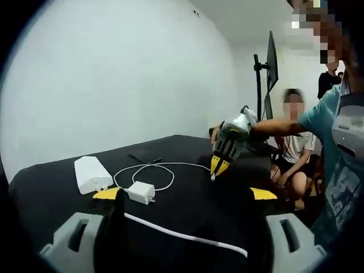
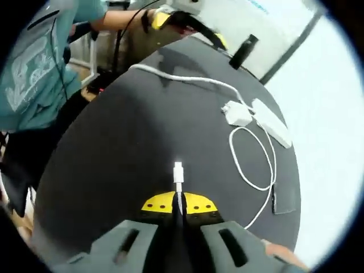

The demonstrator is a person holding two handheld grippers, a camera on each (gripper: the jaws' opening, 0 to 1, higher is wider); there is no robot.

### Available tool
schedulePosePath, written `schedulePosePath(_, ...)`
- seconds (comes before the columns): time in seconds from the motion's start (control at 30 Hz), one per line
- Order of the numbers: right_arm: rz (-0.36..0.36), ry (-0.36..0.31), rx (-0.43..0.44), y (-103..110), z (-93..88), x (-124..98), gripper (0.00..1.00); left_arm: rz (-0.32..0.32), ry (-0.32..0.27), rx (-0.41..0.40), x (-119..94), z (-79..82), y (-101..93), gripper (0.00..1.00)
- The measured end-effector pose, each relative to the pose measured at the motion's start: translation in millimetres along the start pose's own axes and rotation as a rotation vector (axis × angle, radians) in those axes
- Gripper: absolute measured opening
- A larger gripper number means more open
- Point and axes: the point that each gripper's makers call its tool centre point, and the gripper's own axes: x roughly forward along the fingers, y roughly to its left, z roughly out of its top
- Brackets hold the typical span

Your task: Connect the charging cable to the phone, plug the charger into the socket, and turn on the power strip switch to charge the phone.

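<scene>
On the black table (image 2: 114, 148), right gripper (image 2: 178, 206) jaws pinch the cable plug (image 2: 178, 172); left gripper (image 1: 185, 194) jaws wide.

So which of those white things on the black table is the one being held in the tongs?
The cable's plug end, pinched in the right tongs. The white charger and power strip lie loose on the table.
</scene>
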Motion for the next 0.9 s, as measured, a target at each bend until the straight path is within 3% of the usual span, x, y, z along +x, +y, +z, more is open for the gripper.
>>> schedulePosePath(0.13,-0.068,-0.132,0.197,-18,9.5,-10,0.03,-0.013,-0.022,-0.007,9,7.4,7.1,0.8)
schedulePosePath(0.17,-0.091,-0.181,0.283,-26,11.5,-14,0.03,-0.018,-0.031,-0.013,14,11.2,10.7,0.8)
schedulePosePath(0.27,-0.161,-0.32,0.433,-45,18.2,-27,0.03,-0.029,-0.042,-0.021,29,21.2,23.1,0.81)
schedulePosePath(0.37,-0.232,-0.437,0.543,-59,21.6,-41,0.03,-0.028,-0.038,-0.032,47,30.7,36.7,0.81)
schedulePosePath(0.5,-0.287,-0.523,0.631,-68,22.1,-53,0.03,-0.054,-0.015,-0.033,88,47.6,62.2,0.83)
schedulePosePath(0.67,-0.378,-0.669,0.715,-80,24.6,-71,0.03,-0.205,-0.012,-0.23,147,64.1,68.1,0.82)
schedulePosePath(0.77,-0.403,-0.685,0.723,-81,21.9,-74,0.03,-0.293,0.022,-0.394,178,70.5,75.9,0.78)
schedulePosePath(0.9,-0.434,-0.686,0.723,-83,20.1,-77,0.03,-0.319,0.097,-0.571,200,73.4,90.6,0.7)
